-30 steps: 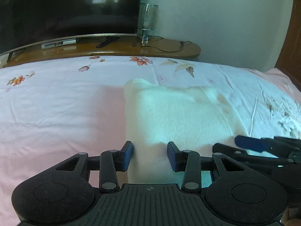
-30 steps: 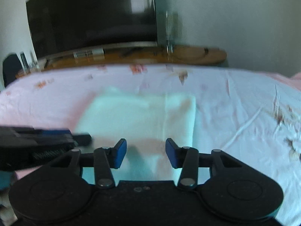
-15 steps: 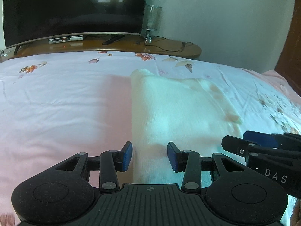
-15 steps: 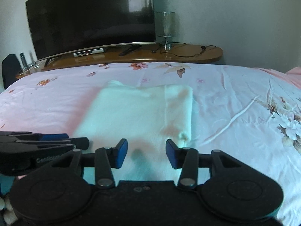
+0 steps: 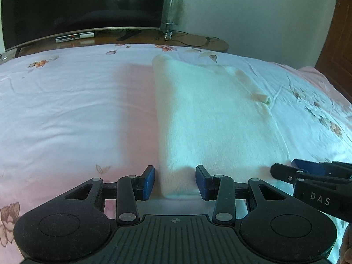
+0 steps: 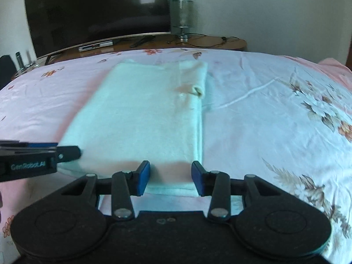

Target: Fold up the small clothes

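A white folded garment (image 5: 209,114) lies flat on the floral bedsheet (image 5: 66,110); a small cuff or tab sticks up near its right edge (image 6: 195,91). My left gripper (image 5: 176,182) hovers over the garment's near left corner, jaws apart, the cloth edge showing between the blue pads with no pinch. My right gripper (image 6: 170,180) stands over the near right corner, and its jaws are closing slightly with the cloth edge between them, the pads clear of it. Each gripper shows in the other's view: the right gripper (image 5: 283,168) and the left gripper (image 6: 66,148).
Beyond the bed's far edge runs a wooden stand (image 6: 220,41) with a large dark television (image 6: 99,13), a set-top box (image 6: 95,45), a remote and a glass lamp (image 6: 182,17) with cables. Pink bedding (image 5: 312,74) lies at the far right.
Both grippers have drawn back toward the near side of the bed; the garment's near edge, hidden under the grippers before, now shows between the pads. The garment lies as before.
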